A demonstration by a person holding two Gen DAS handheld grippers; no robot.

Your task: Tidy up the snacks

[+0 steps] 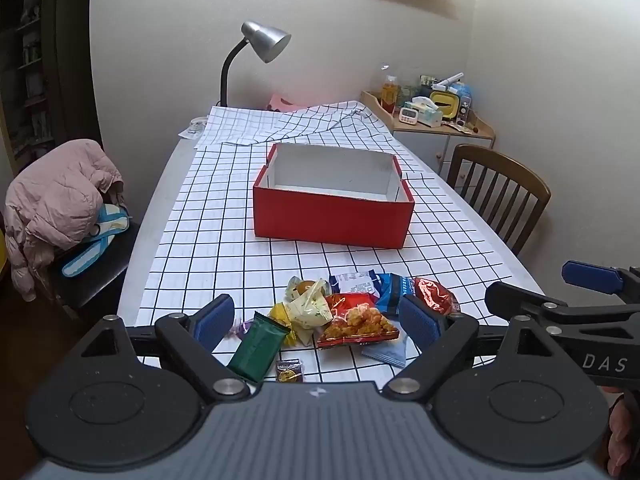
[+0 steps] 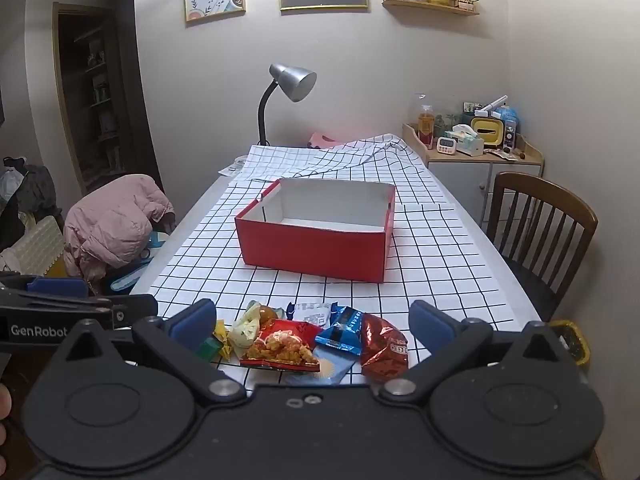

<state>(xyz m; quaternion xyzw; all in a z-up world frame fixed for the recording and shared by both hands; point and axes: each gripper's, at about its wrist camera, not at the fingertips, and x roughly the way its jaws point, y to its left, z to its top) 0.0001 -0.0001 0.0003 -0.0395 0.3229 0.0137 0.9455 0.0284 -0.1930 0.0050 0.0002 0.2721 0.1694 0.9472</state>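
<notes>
Both claws, left (image 1: 316, 322) and right (image 2: 312, 322), spread wide, gripping nothing, just above snack packets (image 1: 356, 320) heaped near red box (image 1: 334, 210), on counter (image 1: 192, 240).

the left gripper (image 1: 318, 322) is black plastic with blue ribbed pads, round silver screws and a grey ridged top. the right gripper (image 2: 312, 326) looks the same, all black on top. white letters sit on their sides.

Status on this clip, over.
Left claw open, empty. Right claw open, empty. Snacks piled near table edge; red box empty beyond. Path clear.
</notes>
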